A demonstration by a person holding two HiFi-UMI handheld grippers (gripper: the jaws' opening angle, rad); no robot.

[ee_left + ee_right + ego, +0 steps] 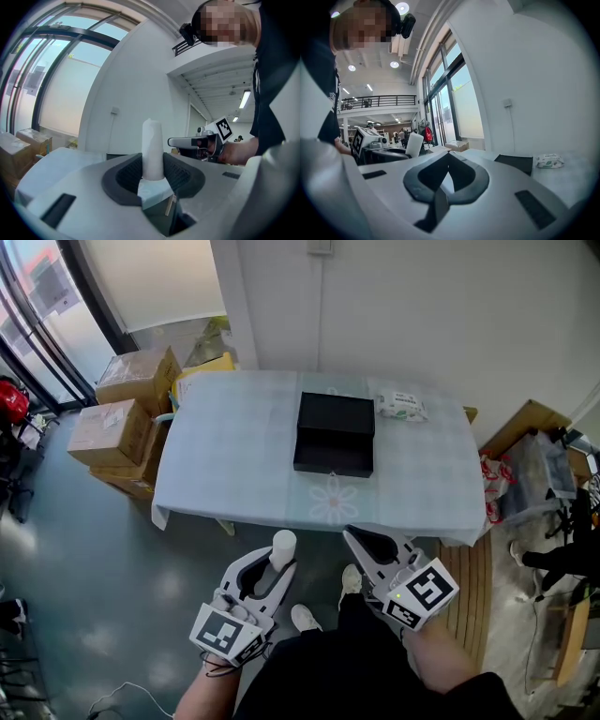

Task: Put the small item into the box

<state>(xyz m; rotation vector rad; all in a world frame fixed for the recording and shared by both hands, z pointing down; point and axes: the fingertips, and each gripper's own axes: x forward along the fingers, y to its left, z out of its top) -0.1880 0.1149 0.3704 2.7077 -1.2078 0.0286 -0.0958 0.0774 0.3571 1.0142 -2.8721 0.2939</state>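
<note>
A small white cylinder [282, 548] stands upright between the jaws of my left gripper [278, 565], which is shut on it. In the left gripper view the cylinder [152, 146] rises from between the dark pads [129, 176]. An open black box [334, 433] sits in the middle of the table [225, 465], well beyond both grippers. My right gripper [354, 538] is held before the table's near edge, shut, with its tips together and nothing in them. The right gripper view shows the box [514, 164] ahead on the right and the cylinder [414, 145] at the left.
A white wipes packet [401, 407] lies right of the box on the pale tablecloth. Cardboard boxes [120, 423] are stacked at the table's left end. Bags and more cardboard [530, 474] crowd the right end. A white wall stands behind the table.
</note>
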